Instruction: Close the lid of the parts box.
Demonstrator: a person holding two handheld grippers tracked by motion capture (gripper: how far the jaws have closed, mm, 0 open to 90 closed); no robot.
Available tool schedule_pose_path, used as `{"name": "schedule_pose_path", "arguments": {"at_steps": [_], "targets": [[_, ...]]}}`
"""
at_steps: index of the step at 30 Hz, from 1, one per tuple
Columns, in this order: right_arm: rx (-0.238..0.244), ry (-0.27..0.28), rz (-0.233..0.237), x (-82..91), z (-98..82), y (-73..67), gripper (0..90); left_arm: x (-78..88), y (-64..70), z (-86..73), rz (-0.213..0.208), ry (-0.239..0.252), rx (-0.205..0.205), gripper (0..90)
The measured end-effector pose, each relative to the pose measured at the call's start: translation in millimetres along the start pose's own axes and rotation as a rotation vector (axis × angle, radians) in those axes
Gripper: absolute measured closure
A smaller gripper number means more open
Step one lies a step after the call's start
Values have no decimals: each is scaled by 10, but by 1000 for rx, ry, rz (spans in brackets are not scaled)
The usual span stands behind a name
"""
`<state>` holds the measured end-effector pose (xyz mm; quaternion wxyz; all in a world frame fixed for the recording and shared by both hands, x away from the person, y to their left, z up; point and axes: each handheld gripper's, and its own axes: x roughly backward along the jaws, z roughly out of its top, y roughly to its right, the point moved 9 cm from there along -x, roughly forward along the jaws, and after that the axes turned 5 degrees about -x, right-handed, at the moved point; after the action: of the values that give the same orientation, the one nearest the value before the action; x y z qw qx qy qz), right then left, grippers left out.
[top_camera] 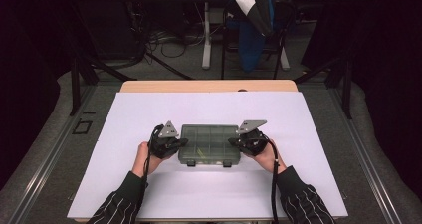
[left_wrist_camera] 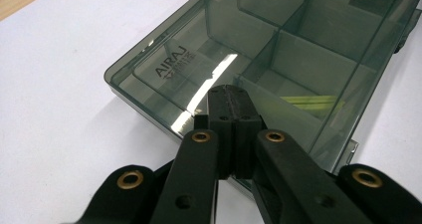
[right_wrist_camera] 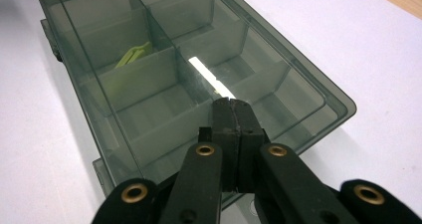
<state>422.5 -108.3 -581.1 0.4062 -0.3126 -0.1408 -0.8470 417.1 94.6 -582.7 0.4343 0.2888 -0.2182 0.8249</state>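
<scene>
Currently both grippers rest at the box, one at each short end. Box (top_camera: 209, 144): smoked clear plastic, lid down, divided into compartments, lying flat on the white sheet (top_camera: 149, 109) near the middle of the worktop, slightly toward the person's edge. Two latches (top_camera: 227, 164) sit on its near long side and look closed, though they are small in the high view.

Left gripper (left_wrist_camera: 230, 92): jaws clenched together, nothing between them, tip over the lid near the box's left end. Right gripper (right_wrist_camera: 231, 104): same state, jaws pressed shut on nothing, tip over the lid at the right end. Whether either tip actually touches the lid I cannot tell; both look very close.

Contents: one yellow-green piece (right_wrist_camera: 133, 55) in a compartment toward the near side; other compartments appear empty.

Judgement of step: hands placed to steady or open the box; nothing gripped yet.

Risks from here:
- Lid is smooth and glossy. Closed tips pushing down at an angle could skid off it.
- Box is light and the sheet offers little friction, so uneven push from one side could spin or slide it toward the near edge.
- Prying a latch with shut jaws may tip the box up on its far edge and shift the yellow-green piece over a divider.
- Sheet itself may creep or wrinkle under side load.
</scene>
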Motion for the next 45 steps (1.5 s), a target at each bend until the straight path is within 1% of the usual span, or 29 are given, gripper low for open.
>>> {"name": "schedule_pose_path", "arguments": {"at_steps": [1, 3, 5, 6, 7, 8, 10, 11, 13, 14, 15, 16, 18, 19, 21, 22, 23, 24, 27, 31, 32, 35, 42, 45], "targets": [[0, 2, -2, 1, 1, -1, 900, -1, -1, 4, 11, -1, -3, 897], [6, 3, -14, -1, 9, -6, 900, -8, -5, 17, 20, 5, -2, 833], [17, 3, -39, -2, 22, 5, 842, -10, -3, 25, 17, 9, 8, 743], [16, 13, -44, -4, 29, 10, 813, -9, -4, 24, 21, 7, 7, 702], [7, 6, -43, 4, 21, 16, 774, -3, -10, 23, 24, 6, 6, 670], [-1, 13, -40, 7, 22, 25, 713, 4, -10, 20, 21, 8, 14, 625], [-12, 18, -45, 18, 17, 47, 630, 36, -20, 21, 16, 20, 31, 581], [-20, 20, -50, 32, 17, 58, 579, 53, -32, 21, 23, 21, 37, 527], [-35, 13, -37, 55, 9, 54, 463, 88, -59, 16, 39, 21, 43, 443], [-41, 5, -35, 77, 2, 52, 432, 104, -68, 13, 46, 24, 51, 397], [-47, 13, -28, 90, 4, 48, 398, 119, -73, 7, 47, 24, 53, 350], [-47, 8, -21, 105, -3, 40, 353, 134, -76, 1, 53, 24, 57, 310], [-46, 2, -22, 140, -21, 34, 272, 164, -75, -11, 55, 28, 61, 247], [-46, 7, -15, 152, -26, 25, 233, 180, -72, -18, 57, 30, 62, 218], [-46, 6, -19, 175, -45, 19, 161, 210, -70, -30, 66, 30, 52, 174], [-47, 3, -14, 193, -57, 13, 145, 224, -65, -35, 67, 30, 48, 154], [-46, 11, -16, 205, -62, 15, 131, 241, -54, -40, 67, 35, 52, 148], [-48, 2, -11, 227, -81, 15, 107, 251, -55, -45, 72, 35, 49, 134], [-59, 5, -10, 256, -117, 14, 59, 289, -24, -78, 83, 37, 56, 65], [-66, 10, -19, 300, -170, -10, 26, 357, 24, -117, 104, 33, 43, 2], [-60, 11, -20, 310, -182, -15, 18, 376, 35, -122, 107, 38, 46, 0], [-62, 10, -26, 334, -225, -41, 0, 424, 60, -155, 111, 41, 47, 0], [-69, 29, -37, 418, -305, -66, 0, 486, 112, -258, 132, 42, 54, 0], [-69, 33, -44, 451, -347, -73, 0, 516, 140, -309, 147, 37, 44, 0]]}}
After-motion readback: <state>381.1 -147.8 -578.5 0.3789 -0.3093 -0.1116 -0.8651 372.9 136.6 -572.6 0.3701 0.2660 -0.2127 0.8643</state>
